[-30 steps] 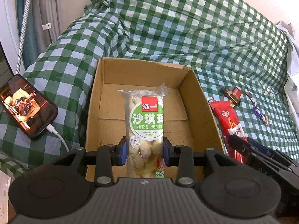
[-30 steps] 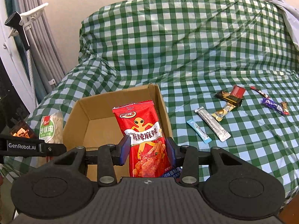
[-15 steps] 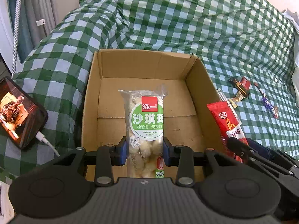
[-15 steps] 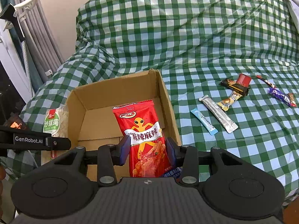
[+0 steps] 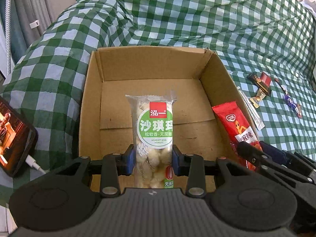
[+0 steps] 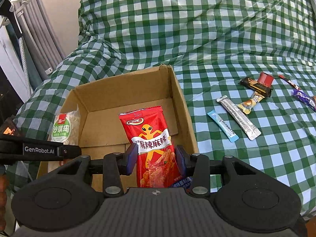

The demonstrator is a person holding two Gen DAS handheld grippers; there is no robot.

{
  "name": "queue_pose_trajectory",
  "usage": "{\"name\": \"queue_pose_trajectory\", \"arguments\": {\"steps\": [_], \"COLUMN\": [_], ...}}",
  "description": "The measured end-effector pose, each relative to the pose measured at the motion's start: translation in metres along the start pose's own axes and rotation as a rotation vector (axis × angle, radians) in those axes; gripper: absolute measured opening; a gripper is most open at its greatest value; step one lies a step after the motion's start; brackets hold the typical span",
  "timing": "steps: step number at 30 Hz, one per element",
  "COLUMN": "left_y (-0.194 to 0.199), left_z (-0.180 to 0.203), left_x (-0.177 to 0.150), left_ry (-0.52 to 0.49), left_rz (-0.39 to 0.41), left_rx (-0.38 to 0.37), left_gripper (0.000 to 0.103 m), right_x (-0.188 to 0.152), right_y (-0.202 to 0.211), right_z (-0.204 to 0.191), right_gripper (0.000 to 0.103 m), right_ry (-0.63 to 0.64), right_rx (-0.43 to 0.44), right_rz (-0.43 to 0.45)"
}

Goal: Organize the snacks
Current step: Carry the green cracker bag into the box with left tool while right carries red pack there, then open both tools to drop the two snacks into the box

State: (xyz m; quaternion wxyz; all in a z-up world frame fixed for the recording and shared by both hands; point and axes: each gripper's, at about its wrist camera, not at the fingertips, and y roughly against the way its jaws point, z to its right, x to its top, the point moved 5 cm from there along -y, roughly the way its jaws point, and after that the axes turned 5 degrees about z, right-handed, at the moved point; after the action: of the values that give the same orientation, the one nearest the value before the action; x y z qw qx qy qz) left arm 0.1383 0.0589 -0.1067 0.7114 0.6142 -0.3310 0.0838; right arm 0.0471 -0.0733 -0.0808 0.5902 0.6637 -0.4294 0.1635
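A bed draped in a green-and-white checked cover (image 5: 177, 19) is filling the room, with grey curtains (image 6: 35, 29) hanging along the wall at its left side. At the near edge, an open cardboard box (image 5: 92, 90) is sitting on the cover, and nothing is yet lying on its bare floor.

The left gripper (image 5: 153, 161) is pinching a clear-wrapped pastry pack with a green label (image 5: 153, 130) by its lower half, its blue-padded fingers (image 5: 129, 161) pressing in on both sides as the pack is standing upright over the box. The right gripper (image 6: 156, 163) is likewise clamping a red spicy-snack packet (image 6: 152, 138) low on its body, holding it above the box's right half.

Both packs are looking light and crinkly, the film probably slippery; the pastry inside seems soft and crushable, so a gentle hold across the filled middle is appearing wiser than a pinch on the sealed ends.

Several smaller snacks are waiting loose on the cover to the box's right: a blue sachet (image 6: 223, 126), a silver stick (image 6: 239, 117), a black-and-red bar (image 6: 256, 85) and a purple wrapper (image 6: 304, 98). A phone (image 5: 13, 136) with a lit screen is charging at left.
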Motion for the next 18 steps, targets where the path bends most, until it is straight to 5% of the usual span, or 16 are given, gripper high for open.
{"name": "queue_pose_trajectory", "arguments": {"steps": [6,7,8,10,13,18], "left_y": [-0.009,-0.009,-0.008,-0.004,0.008,0.022], "left_z": [-0.003,-0.004,-0.005,-0.008,-0.012,-0.011], "left_x": [0.003,0.004,0.006,0.01,0.016,0.005], "left_ry": [-0.008,-0.007,-0.004,0.019,0.023,-0.017], "left_rz": [0.0,0.008,0.017,0.041,0.099,0.081], "left_rx": [0.006,0.005,-0.001,0.01,0.051,0.065], "left_gripper": [0.041,0.048,0.075,0.102,0.103,0.103], "right_x": [0.001,0.001,0.002,0.005,0.012,0.015], "right_y": [-0.009,-0.01,-0.011,-0.012,-0.008,0.011], "right_z": [-0.001,-0.001,-0.001,0.0,0.004,0.006], "right_gripper": [0.044,0.044,0.044,0.047,0.079,0.087], "right_ry": [0.004,0.006,0.006,-0.008,-0.048,-0.065], "right_rx": [0.002,0.002,0.004,0.022,0.008,0.023], "right_rz": [-0.017,-0.017,-0.019,-0.024,-0.013,-0.012]}}
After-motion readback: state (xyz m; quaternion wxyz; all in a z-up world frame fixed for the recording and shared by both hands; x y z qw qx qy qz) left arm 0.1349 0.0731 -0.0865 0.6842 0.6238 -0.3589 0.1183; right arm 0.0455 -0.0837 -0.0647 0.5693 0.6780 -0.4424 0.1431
